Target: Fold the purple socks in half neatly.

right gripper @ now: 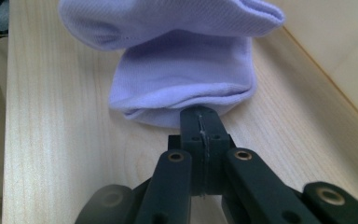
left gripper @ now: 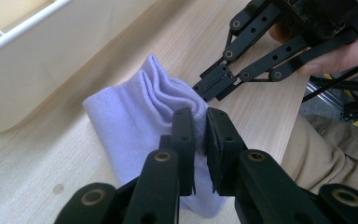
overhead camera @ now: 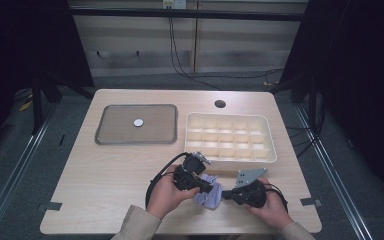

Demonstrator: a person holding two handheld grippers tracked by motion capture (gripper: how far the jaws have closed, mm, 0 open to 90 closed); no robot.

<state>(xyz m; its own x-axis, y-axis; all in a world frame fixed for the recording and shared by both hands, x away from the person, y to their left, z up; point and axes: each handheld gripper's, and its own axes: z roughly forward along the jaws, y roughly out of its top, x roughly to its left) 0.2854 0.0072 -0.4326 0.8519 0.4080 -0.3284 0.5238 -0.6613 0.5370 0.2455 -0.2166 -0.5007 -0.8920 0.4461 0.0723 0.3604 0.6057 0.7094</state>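
While both grippers pinch the lilac sock (overhead camera: 207,194) at the counter's (overhead camera: 105,175) near edge, left gripper (overhead camera: 209,188) & right gripper (overhead camera: 226,195) clenched, compartment bin (overhead camera: 267,150) sits just behind, grey tray (overhead camera: 110,135) w/ disc (overhead camera: 138,122) left; dark curtains around.

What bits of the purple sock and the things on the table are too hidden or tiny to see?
- Sock, high view: mostly covered by the left hand-held gripper and right hand-held gripper.
- Sock's far end, right gripper view: cut off by the top edge.
- Small round thing on the tray, high view: too small to identify.
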